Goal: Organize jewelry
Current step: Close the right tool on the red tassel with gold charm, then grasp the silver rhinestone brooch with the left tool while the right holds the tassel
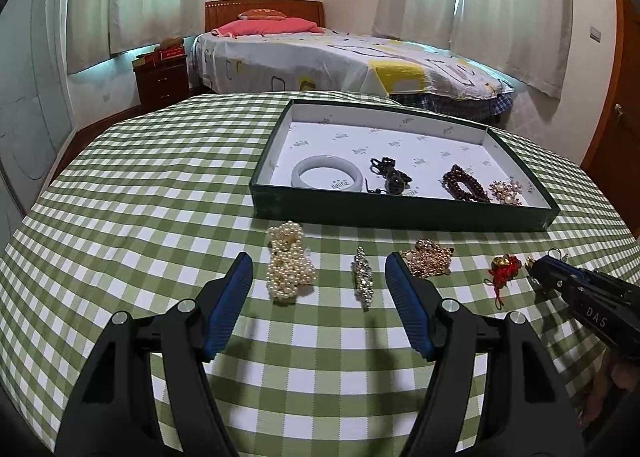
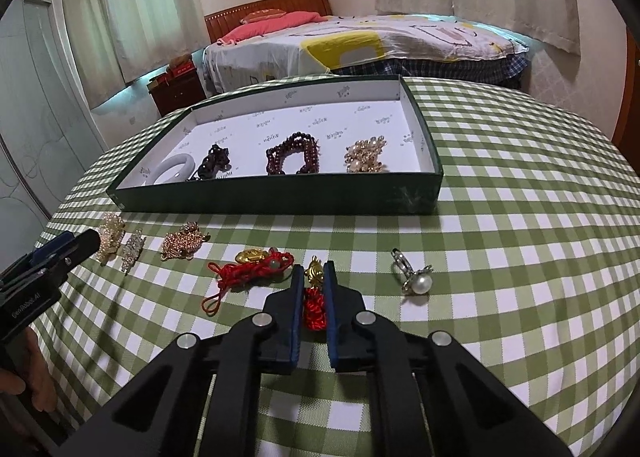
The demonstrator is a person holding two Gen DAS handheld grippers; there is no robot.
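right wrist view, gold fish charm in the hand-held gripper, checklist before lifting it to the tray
1. Right hand-held gripper shut on gold fish charm: ok.
2. Red tassel between the pads, not snagged: cannot tell.
3. Red cord charm apart from the grip: ok, close on the left.
4. Pearl ring out of the way: ok.
5. Bare space in green tray: ok.
6. Left hand-held gripper open, off the path: ok.
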